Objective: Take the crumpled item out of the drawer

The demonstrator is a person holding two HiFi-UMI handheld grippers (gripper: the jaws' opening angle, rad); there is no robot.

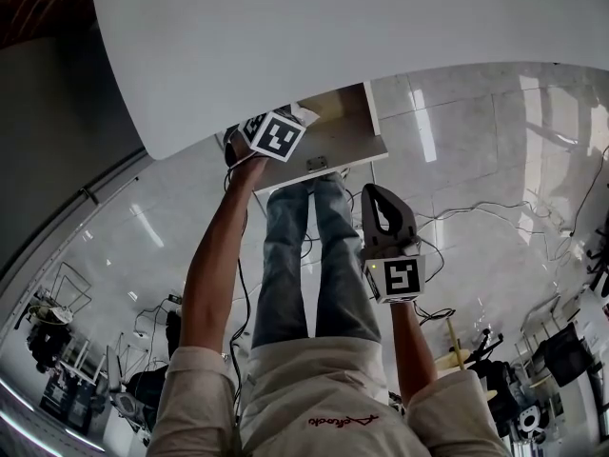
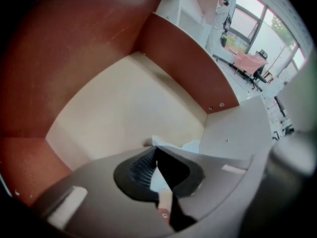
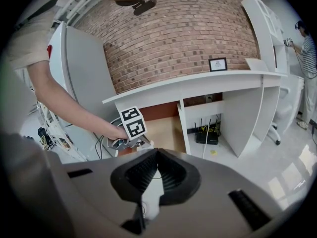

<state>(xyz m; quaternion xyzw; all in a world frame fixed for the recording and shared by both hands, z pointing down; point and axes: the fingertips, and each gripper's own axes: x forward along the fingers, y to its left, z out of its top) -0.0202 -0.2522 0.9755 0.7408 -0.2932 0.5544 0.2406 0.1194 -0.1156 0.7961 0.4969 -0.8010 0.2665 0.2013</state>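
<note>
The open drawer (image 1: 347, 112) hangs under the white desk, with a pale floor (image 2: 124, 103) and red-brown walls (image 2: 64, 58). My left gripper (image 1: 293, 119) reaches into it. In the left gripper view its jaws (image 2: 156, 151) are closed together on a white crumpled item (image 2: 171, 144), which sticks out past the tips near the drawer's front right corner. A bit of the item (image 1: 304, 114) shows beside the marker cube in the head view. My right gripper (image 1: 374, 192) hangs back below the drawer, shut and empty (image 3: 157, 152). From there I see the left gripper (image 3: 138, 143) at the drawer (image 3: 161, 128).
The white desk top (image 1: 333, 27) overhangs the drawer. Cables (image 1: 476, 212) trail across the glossy floor. A router (image 3: 208, 135) sits under the desk against a brick wall (image 3: 178, 33). A person (image 3: 308, 58) stands at the far right by white shelves.
</note>
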